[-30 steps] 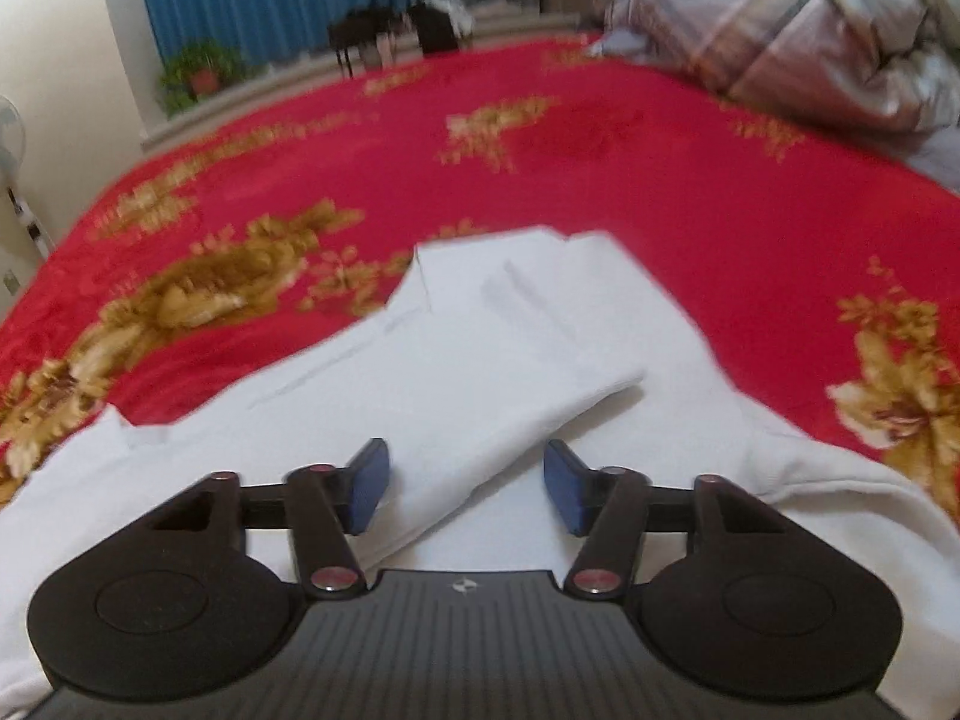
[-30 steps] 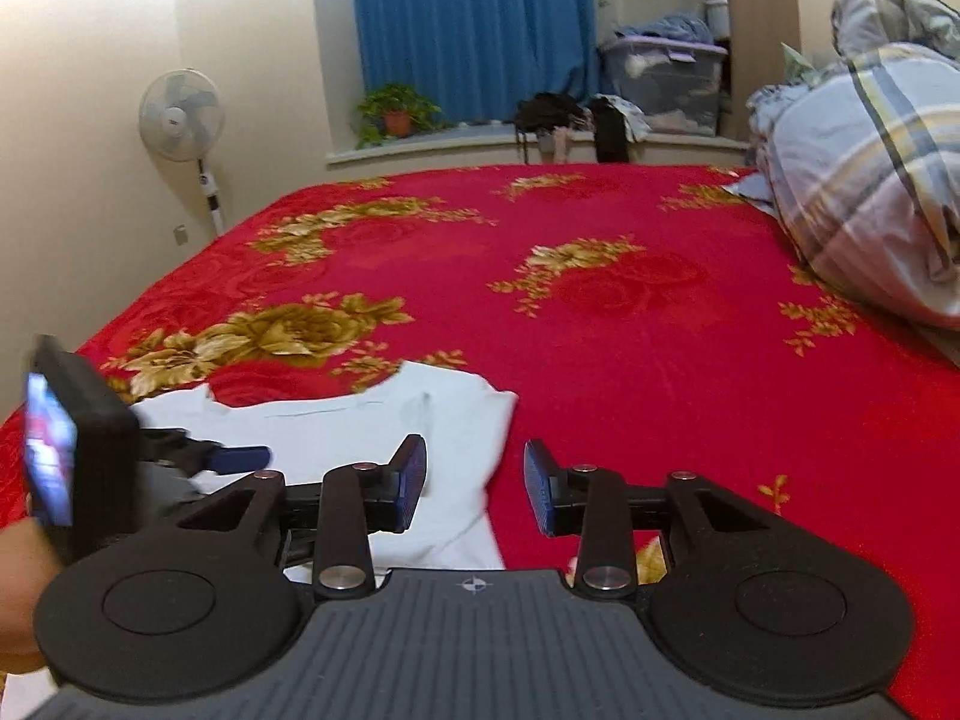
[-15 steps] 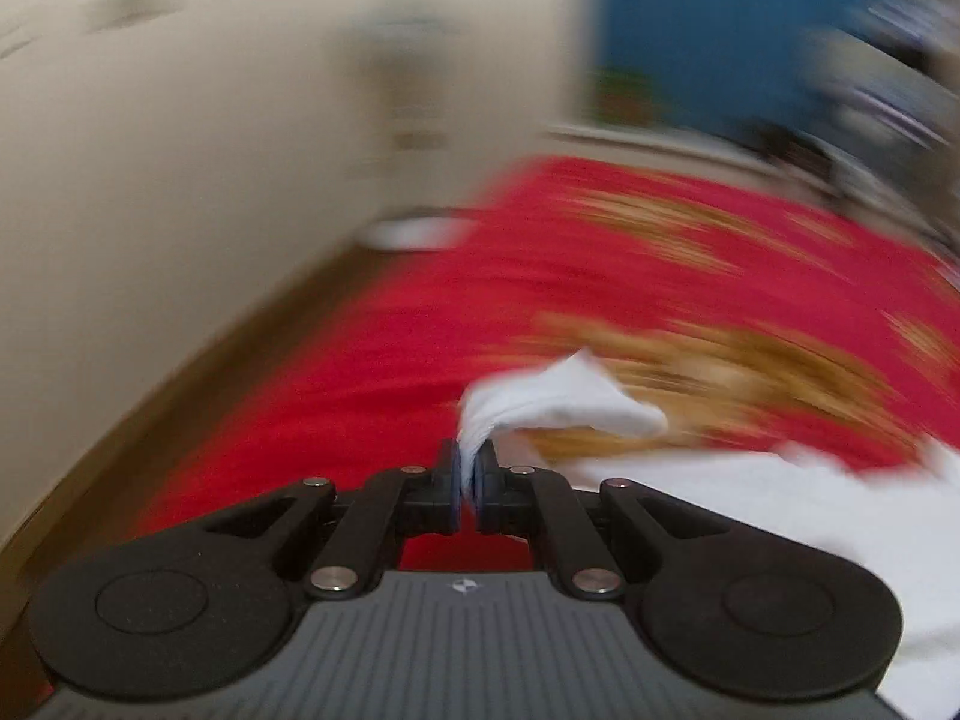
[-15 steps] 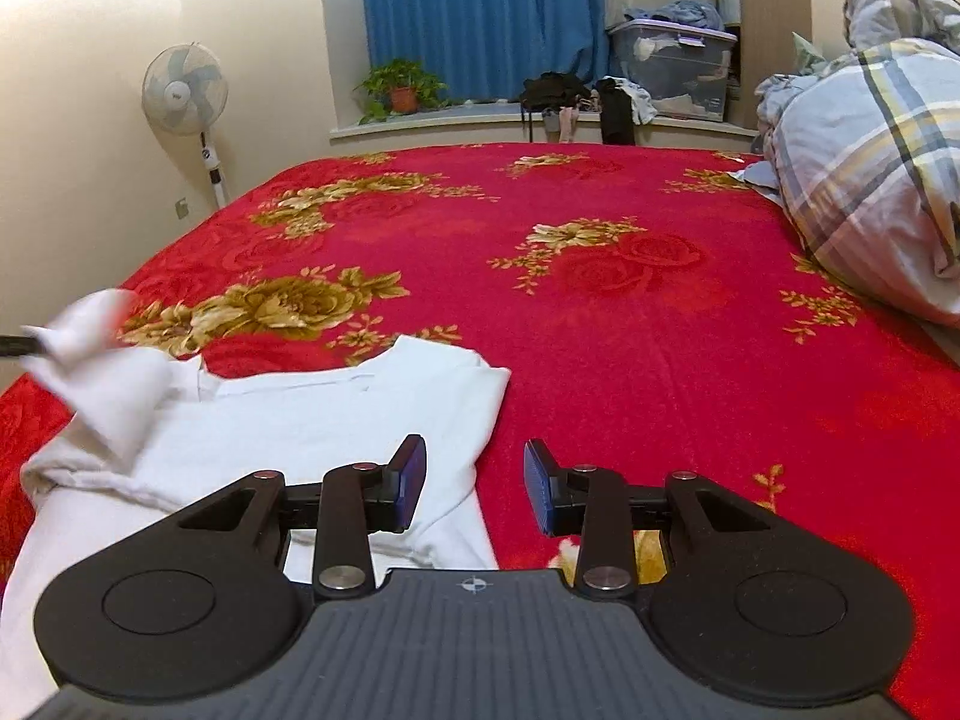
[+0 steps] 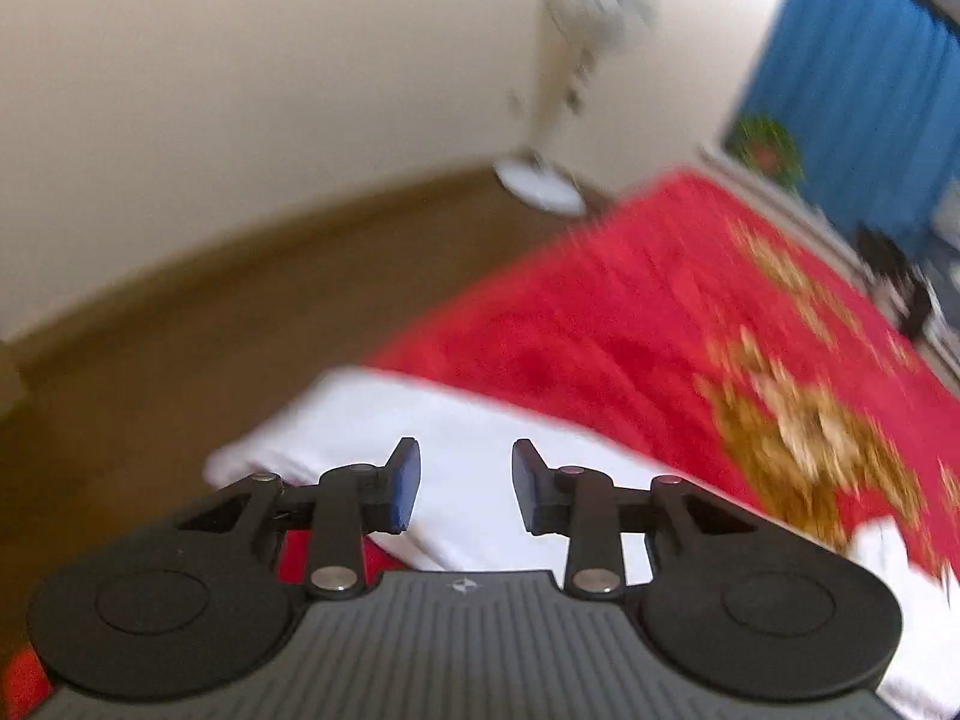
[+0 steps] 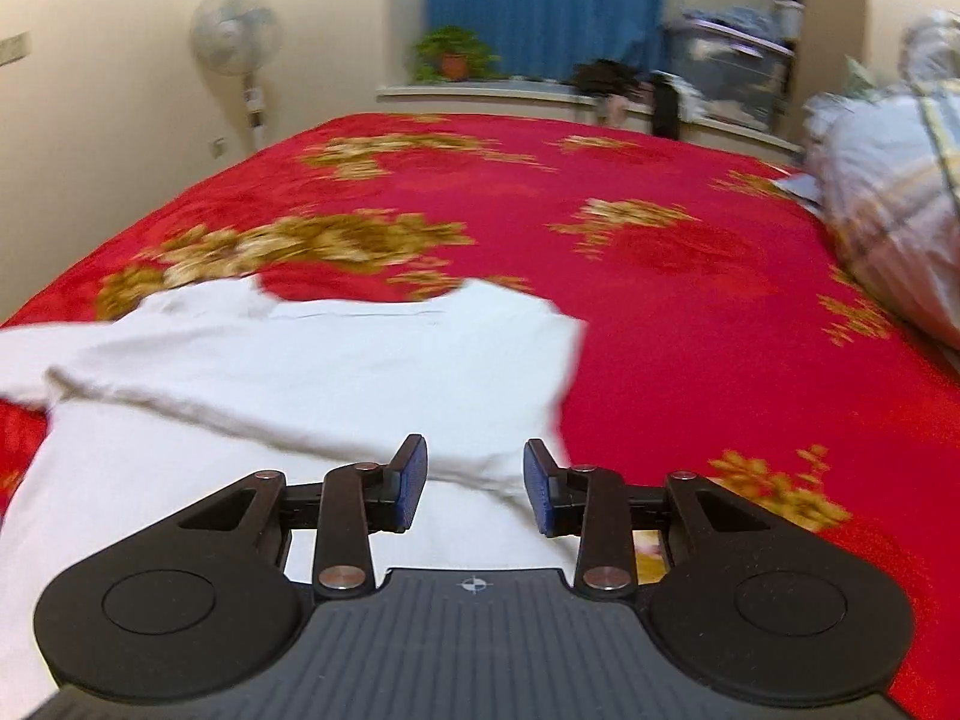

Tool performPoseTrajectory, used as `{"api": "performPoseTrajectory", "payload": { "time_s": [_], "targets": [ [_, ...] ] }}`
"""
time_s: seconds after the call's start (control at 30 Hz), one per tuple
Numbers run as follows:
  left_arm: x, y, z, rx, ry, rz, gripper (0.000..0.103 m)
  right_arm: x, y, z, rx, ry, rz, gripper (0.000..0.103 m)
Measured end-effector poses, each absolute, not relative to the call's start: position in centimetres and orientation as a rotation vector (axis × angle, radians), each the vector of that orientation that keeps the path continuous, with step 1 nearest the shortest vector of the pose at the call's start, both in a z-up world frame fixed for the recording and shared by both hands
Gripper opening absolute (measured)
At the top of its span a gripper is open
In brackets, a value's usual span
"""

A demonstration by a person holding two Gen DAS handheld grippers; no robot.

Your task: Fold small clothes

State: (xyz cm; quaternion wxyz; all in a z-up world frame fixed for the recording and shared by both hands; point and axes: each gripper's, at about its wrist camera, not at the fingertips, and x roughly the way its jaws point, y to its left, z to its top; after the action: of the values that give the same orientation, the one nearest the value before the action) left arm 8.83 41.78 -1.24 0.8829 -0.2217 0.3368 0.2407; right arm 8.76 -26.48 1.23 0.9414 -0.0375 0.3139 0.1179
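Half a second earlier the left gripper (image 5: 461, 483) had pinched a sleeve of the white cotton shirt (image 6: 312, 372); its jaws had since parted and held nothing, the sleeve lying spread out toward the edge of the red blanket with gold flowers (image 6: 660, 252). Over the shirt's body, the right gripper (image 6: 474, 483) hovered with jaws apart and empty. Nearby stood a white pedestal fan (image 6: 237, 36).

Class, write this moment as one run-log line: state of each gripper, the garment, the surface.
left gripper: open, empty, over sleeve | right gripper: open, empty, over shirt | shirt: white, flat, unfolded | bed: red floral
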Motion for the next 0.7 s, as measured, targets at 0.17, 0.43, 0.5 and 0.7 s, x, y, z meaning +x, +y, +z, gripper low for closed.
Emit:
{"api": "performPoseTrajectory", "payload": {
  "time_s": [0.17,0.43,0.5,0.7],
  "targets": [
    [10.7,42.4,-4.9,-0.521,0.893,0.527,0.041,8.1,-20.5,0.9,-0.179,0.601,0.396,0.026],
    [11.7,42.7,-4.7,-0.554,0.916,0.521,0.045,11.3,-6.0,0.3,-0.298,0.583,0.659,0.028],
    [11.0,43.0,-4.5,-0.534,0.921,0.515,0.047,12.3,-2.0,-0.5,-0.355,0.577,0.7,0.028],
    [11.7,43.2,-4.9,-0.501,0.932,0.509,0.055,14.8,6.0,-3.7,-0.576,0.568,0.745,0.029]
  ]
}}
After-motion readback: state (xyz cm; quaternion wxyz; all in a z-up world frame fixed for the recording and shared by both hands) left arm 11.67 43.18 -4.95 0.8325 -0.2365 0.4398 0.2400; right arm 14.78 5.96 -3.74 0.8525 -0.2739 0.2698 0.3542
